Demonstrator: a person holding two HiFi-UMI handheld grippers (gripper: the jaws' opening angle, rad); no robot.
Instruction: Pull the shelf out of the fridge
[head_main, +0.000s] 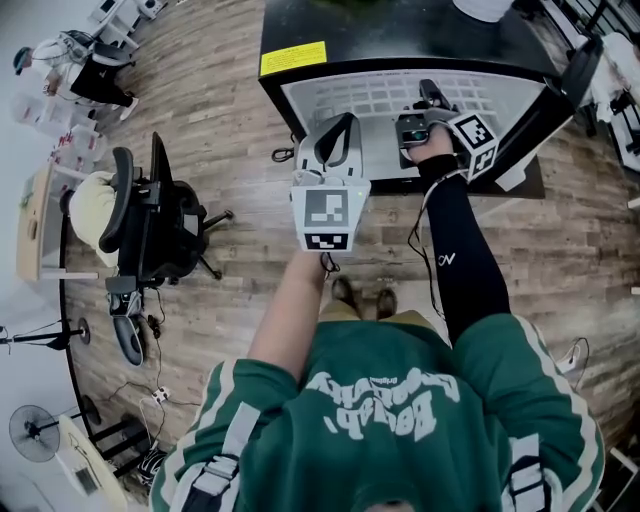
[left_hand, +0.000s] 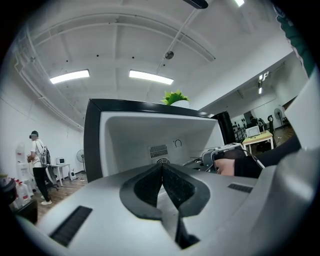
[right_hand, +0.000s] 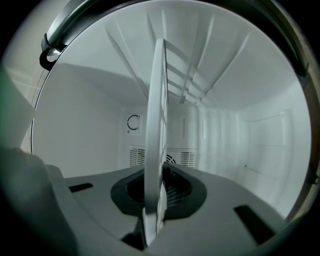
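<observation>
My green top (head_main: 380, 420) fills the bottom of the head view, with my shoes (head_main: 365, 297) just past it on the wood floor (head_main: 230, 120). Both my arms reach forward to the open fridge (head_main: 400, 40), a black box with a white inside and a yellow label (head_main: 293, 58) on its top.

My right tongs (head_main: 425, 110) are clenched on the front rim of the shelf (head_main: 370, 100), the white grid lying inside the fridge near its mouth. In the right gripper view the tongs (right_hand: 159, 190) are turned on their side, so the shelf (right_hand: 156, 125) runs up through the view edge-on, pinched between the dark pads, with the fridge's vented back wall behind it.

My left tongs (head_main: 335, 145) hang at the fridge's front edge, left of the right ones. In the left gripper view these tongs (left_hand: 162, 172) are pressed together with nothing between them, and they look into the fridge (left_hand: 92, 140), where my right hand (left_hand: 227, 167) shows at the right. A green plant (left_hand: 175, 97) stands on top.

An office chair (head_main: 150, 225) sits well off to my left, and a person (left_hand: 39, 165) stands far back in the room.
</observation>
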